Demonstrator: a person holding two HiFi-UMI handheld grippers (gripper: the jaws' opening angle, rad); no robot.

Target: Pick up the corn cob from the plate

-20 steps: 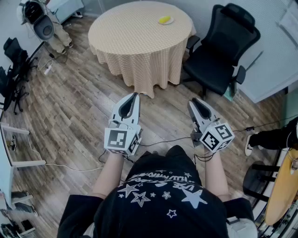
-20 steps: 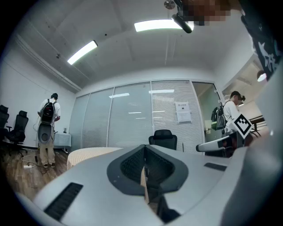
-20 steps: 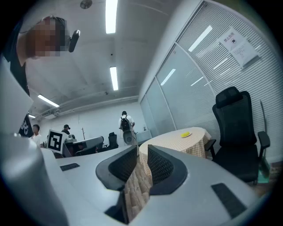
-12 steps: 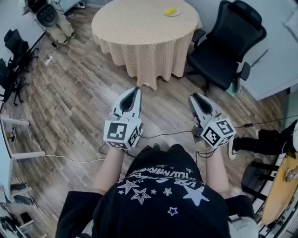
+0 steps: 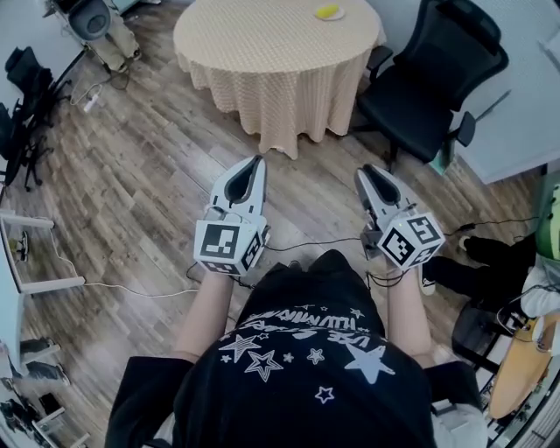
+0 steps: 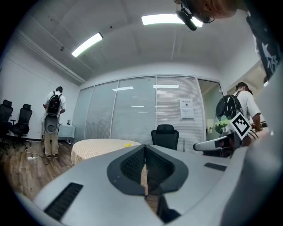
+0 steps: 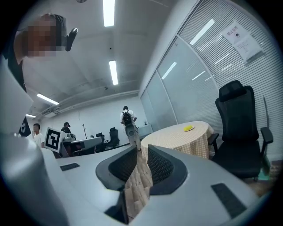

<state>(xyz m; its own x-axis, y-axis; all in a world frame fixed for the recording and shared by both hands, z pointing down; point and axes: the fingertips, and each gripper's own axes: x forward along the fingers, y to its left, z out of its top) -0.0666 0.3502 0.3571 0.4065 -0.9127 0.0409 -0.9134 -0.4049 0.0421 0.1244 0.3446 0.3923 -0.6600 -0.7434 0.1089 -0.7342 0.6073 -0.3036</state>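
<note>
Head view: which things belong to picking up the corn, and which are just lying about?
Job: corn cob, plate, round table, left gripper, right gripper.
Lying about: office chair, floor cable.

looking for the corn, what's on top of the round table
A yellow corn cob on a small plate, near the far edge. A checked tablecloth covers the tabletop itself, hiding it.
</note>
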